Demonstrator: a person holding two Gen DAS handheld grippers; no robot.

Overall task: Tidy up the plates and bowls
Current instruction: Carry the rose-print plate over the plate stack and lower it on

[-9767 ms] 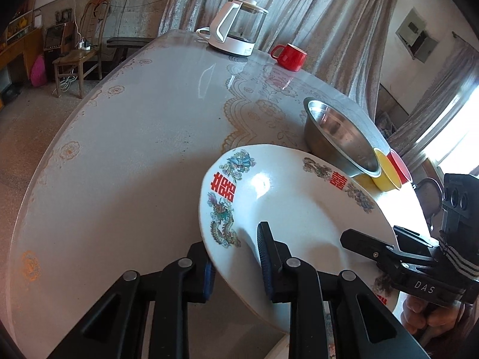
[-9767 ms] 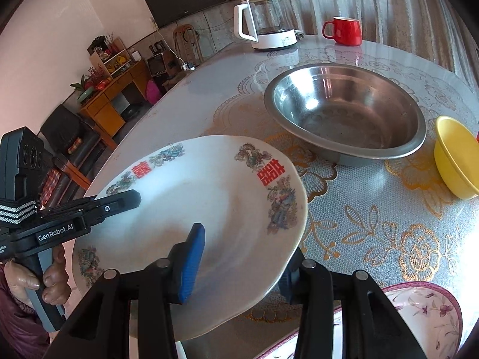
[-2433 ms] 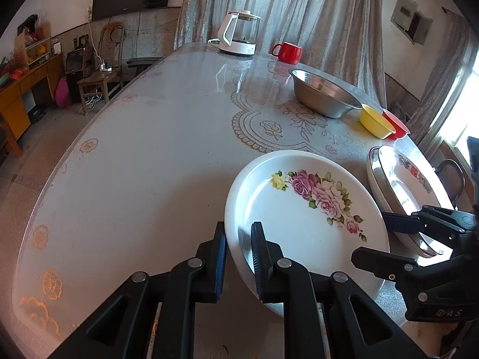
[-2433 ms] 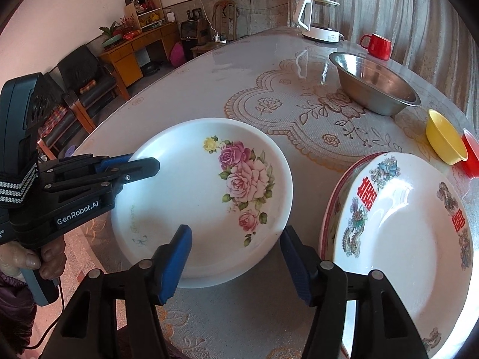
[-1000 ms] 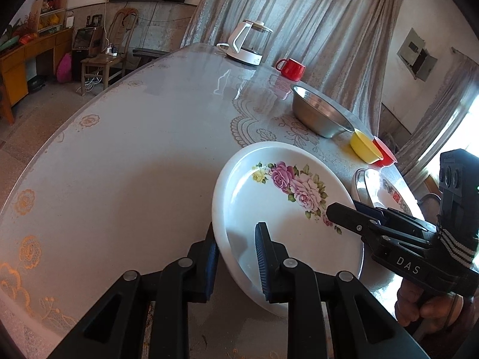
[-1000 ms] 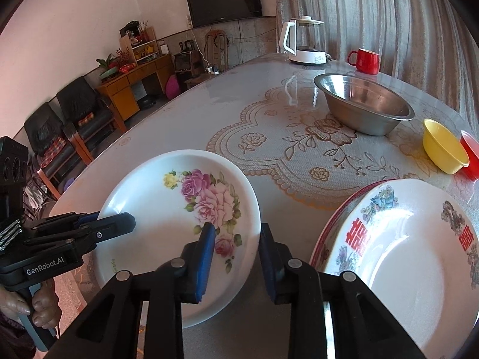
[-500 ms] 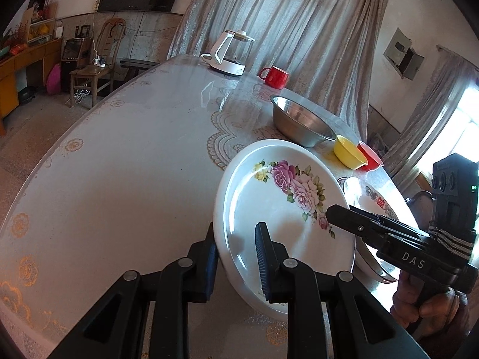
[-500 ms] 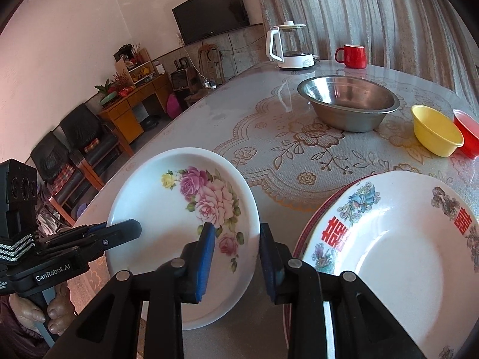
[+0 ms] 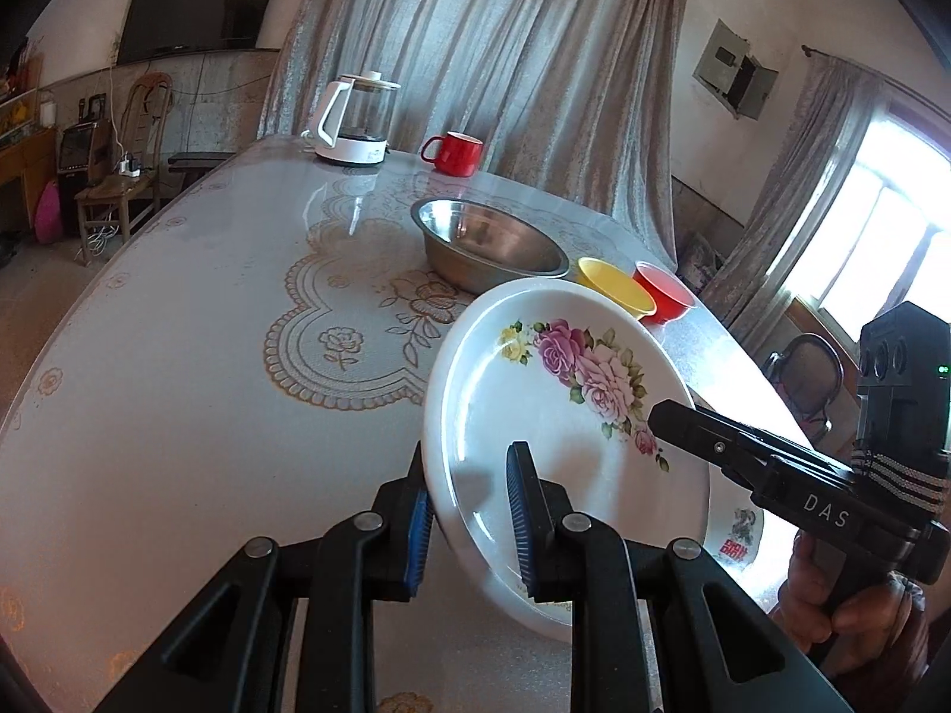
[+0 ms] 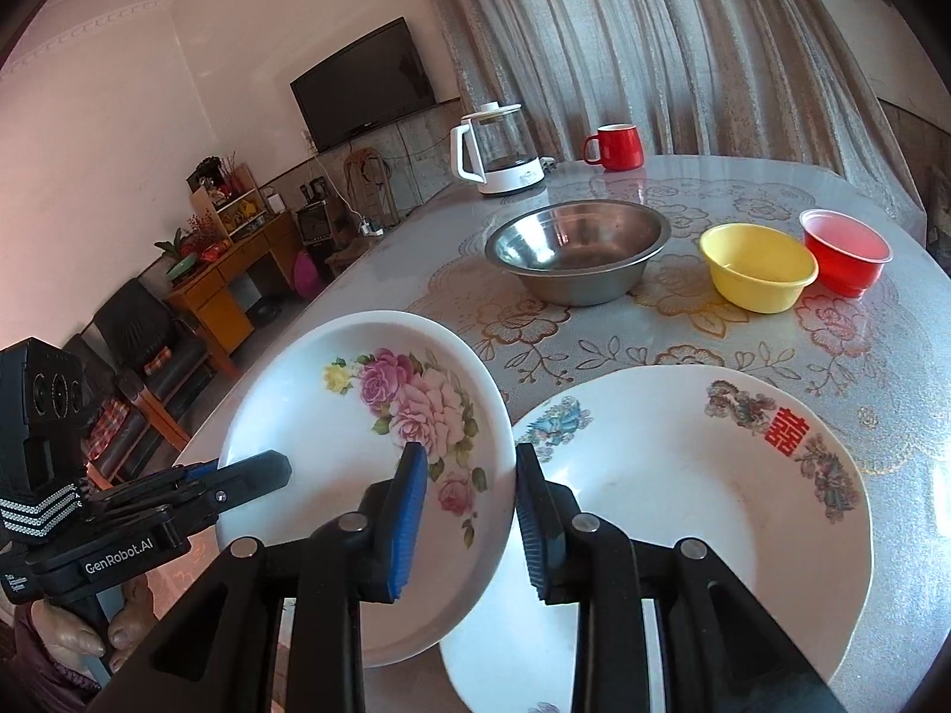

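Observation:
A white plate with pink roses hangs tilted above the table, held from both sides. My left gripper is shut on its left rim, one finger under and one on top. My right gripper is shut on the opposite rim. Each gripper shows in the other's view, the right gripper at the plate's right edge and the left gripper at its left edge. Beneath and to the right lies a larger white plate with red characters and dragons; in the left wrist view only a sliver of it shows.
Further back on the lace-patterned table stand a steel bowl, a yellow bowl, a red bowl, a white kettle and a red mug. A hand grips the right handle.
Both grippers have lifted the rose plate off the table and carried it to the right, so its edge now overlaps the dragon plate. The grips have not changed.

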